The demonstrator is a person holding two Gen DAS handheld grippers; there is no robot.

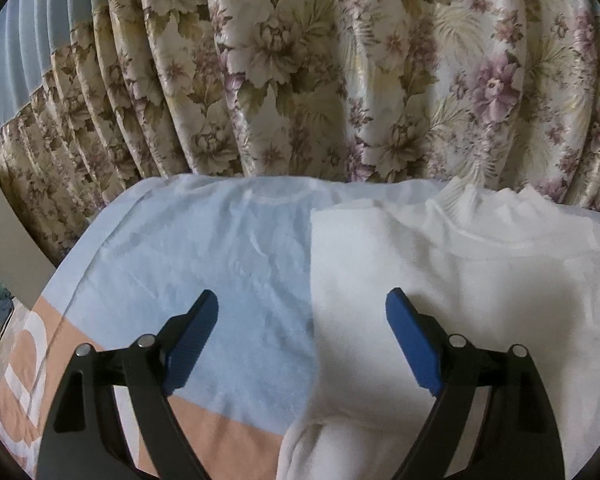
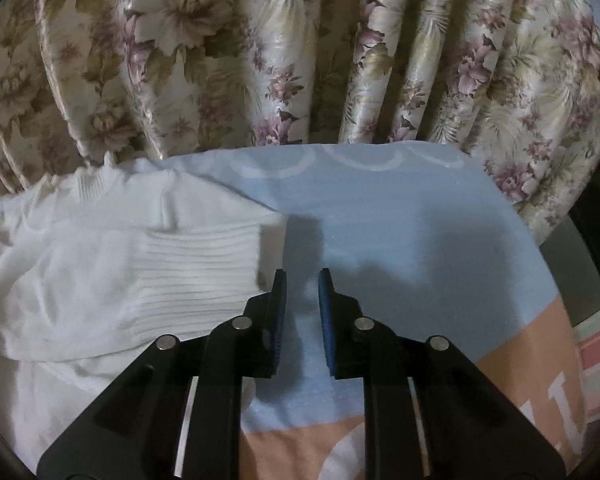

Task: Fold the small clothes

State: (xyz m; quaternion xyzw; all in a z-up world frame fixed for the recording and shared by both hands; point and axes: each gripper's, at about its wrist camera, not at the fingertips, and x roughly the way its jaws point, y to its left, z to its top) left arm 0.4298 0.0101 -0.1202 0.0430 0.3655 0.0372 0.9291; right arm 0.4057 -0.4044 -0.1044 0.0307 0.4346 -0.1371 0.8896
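A small white knit sweater [image 1: 460, 280] lies flat on a light blue and peach sheet [image 1: 220, 248], its ribbed collar toward the curtain. My left gripper [image 1: 302, 300] hovers open and wide over the sweater's left edge, with nothing pinched between its blue pads. In the right wrist view the sweater [image 2: 100, 280] fills the left side, and a sleeve with a ribbed cuff [image 2: 204, 272] is folded across its body. My right gripper [image 2: 302, 276] sits just right of that cuff above the sheet [image 2: 420, 240]. Its jaws stand a narrow gap apart and hold nothing.
A floral curtain [image 1: 300, 80] [image 2: 260, 60] hangs right behind the far edge of the sheet. A pale board [image 1: 4, 232] stands at the left. The sheet drops away at the right, where pink striped fabric [image 2: 596, 344] shows.
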